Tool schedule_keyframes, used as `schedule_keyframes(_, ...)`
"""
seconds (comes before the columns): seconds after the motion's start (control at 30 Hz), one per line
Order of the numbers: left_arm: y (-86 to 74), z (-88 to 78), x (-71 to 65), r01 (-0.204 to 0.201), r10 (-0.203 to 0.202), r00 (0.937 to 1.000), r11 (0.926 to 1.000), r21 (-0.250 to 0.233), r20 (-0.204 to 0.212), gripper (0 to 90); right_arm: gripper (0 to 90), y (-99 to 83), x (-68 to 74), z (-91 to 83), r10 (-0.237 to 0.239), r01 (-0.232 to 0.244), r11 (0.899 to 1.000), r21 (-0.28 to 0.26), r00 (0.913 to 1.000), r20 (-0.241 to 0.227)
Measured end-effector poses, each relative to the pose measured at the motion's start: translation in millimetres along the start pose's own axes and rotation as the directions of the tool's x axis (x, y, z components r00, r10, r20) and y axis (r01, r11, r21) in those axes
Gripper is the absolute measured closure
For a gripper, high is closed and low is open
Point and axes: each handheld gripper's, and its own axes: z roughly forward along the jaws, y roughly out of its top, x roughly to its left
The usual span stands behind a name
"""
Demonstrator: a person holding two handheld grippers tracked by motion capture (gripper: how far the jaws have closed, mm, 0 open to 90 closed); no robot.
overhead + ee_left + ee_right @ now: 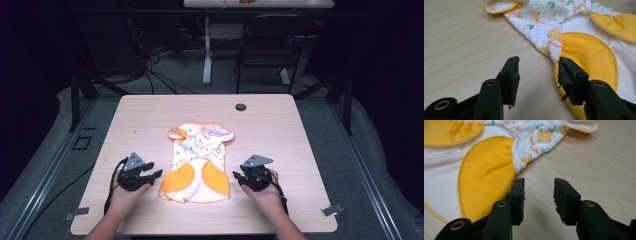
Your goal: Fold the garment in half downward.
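A pale wooden table (280,125) with rounded corners is seen in a dim room, with a dark chair and cables on the grey floor behind it.

A small quilted baby garment (200,160), white with orange flowers and two big yellow-orange patches, is laid flat near the middle of the table, a little toward the person's side. Its long side is pointed away from the person, with the little sleeves at the far end and the wide yellow patches at the near end.

The left tongs (150,176) are held just beside the near left edge of the garment. In the left gripper view, the left tongs (537,75) are held wide, and one jaw is seen over the rim of a yellow patch. The right tongs (240,177) are held just beside the near right edge. In the right gripper view, the right tongs (539,195) are also held wide, with nothing between the jaws.

The garment lies between the two tongs, and both are about equally near. A grab at the two near corners is probably being prepared.
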Motion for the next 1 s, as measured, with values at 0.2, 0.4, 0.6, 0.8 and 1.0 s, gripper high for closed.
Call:
schedule_keyframes(0.2,-2.0,1.3,-0.3,-0.012,0.012,0.9999,0.9997,0.021,-0.005,56.1,59.7,0.6,3.7,0.7,-0.029,0.029,0.999,-0.019,0.9995,0.013)
schedule_keyframes(0.4,-0.8,2.1,-3.6,-0.017,0.017,0.9999,0.9997,-0.015,-0.001,55.3,67.4,3.8,9.7,4.6,-0.055,0.053,0.998,-0.029,0.9971,-0.052)
schedule_keyframes(0.6,2.0,10.3,-17.2,-0.032,0.032,0.9983,0.9995,-0.002,0.049,65.9,80.3,13.0,24.5,8.2,-0.075,0.067,0.996,-0.057,0.9860,-0.149)
schedule_keyframes(0.8,4.9,20.6,-26.8,-0.051,0.050,0.9946,0.9986,0.015,0.091,77.3,86.4,14.1,34.3,18.5,-0.131,0.131,0.991,-0.010,0.9783,-0.160)
schedule_keyframes(1.0,2.7,32.1,-37.2,-0.143,0.133,0.9845,0.9860,0.086,0.115,86.2,89.6,9.6,34.6,30.2,-0.150,0.163,0.985,0.062,0.9729,-0.176)
